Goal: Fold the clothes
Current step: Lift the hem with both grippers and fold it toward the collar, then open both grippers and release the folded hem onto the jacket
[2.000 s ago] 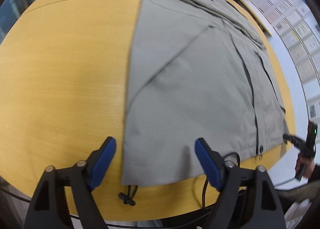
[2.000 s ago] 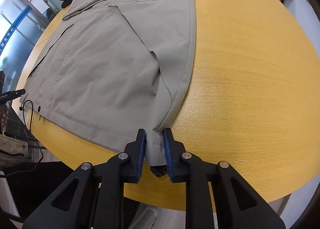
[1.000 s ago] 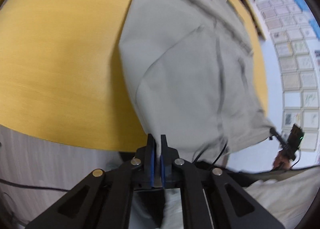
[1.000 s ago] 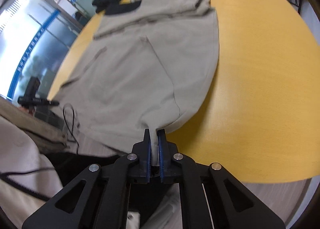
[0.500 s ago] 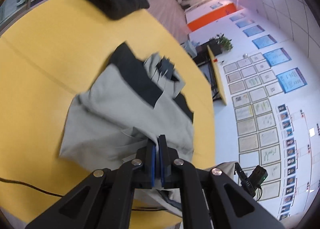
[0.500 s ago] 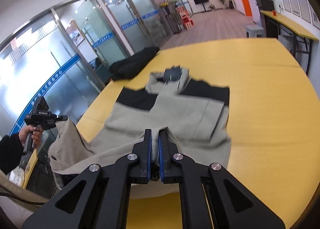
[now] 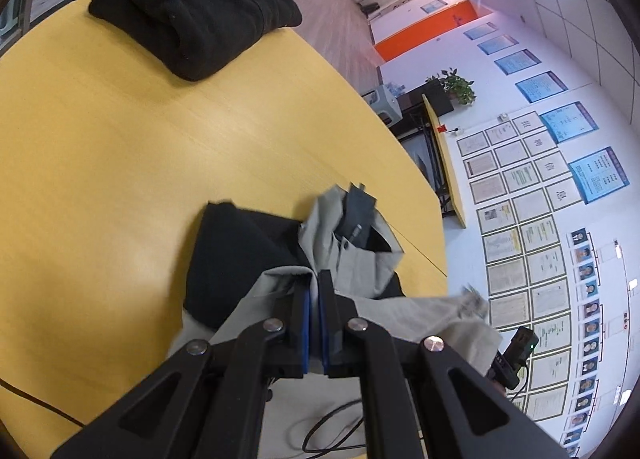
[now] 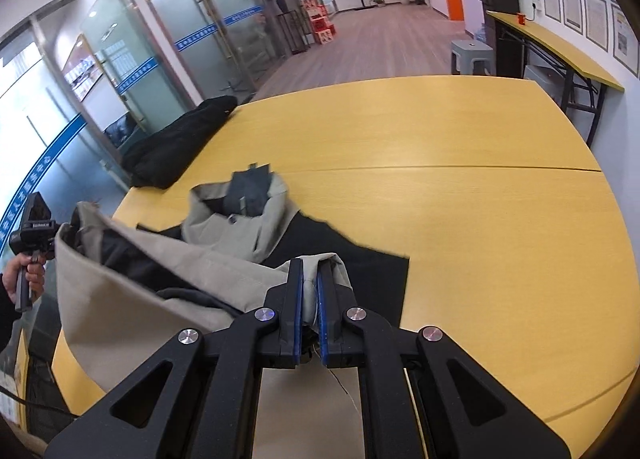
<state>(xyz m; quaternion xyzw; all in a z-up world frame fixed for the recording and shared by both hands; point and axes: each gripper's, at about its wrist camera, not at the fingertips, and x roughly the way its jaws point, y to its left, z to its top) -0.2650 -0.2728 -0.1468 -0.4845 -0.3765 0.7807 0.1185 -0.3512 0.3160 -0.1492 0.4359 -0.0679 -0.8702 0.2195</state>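
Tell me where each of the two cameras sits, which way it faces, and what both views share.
Left wrist: rides the left tool, looking along its shut fingers over the lifted grey jacket toward the poster wall; the right tool shows at right.
Right wrist: rides the right tool, shut on the jacket hem, facing the glass doors; the left tool and hand show at left.
Shared: the jacket, the yellow table, the black garment.

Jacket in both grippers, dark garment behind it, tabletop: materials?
Jacket: thin matte woven, likely nylon or cotton blend; drapes in soft creases, black lining.
Black garment: fleece-like, fuzzy nap, bulky folds.
Table: wood-look laminate, probably; fine grain, slight sheen, one seam.
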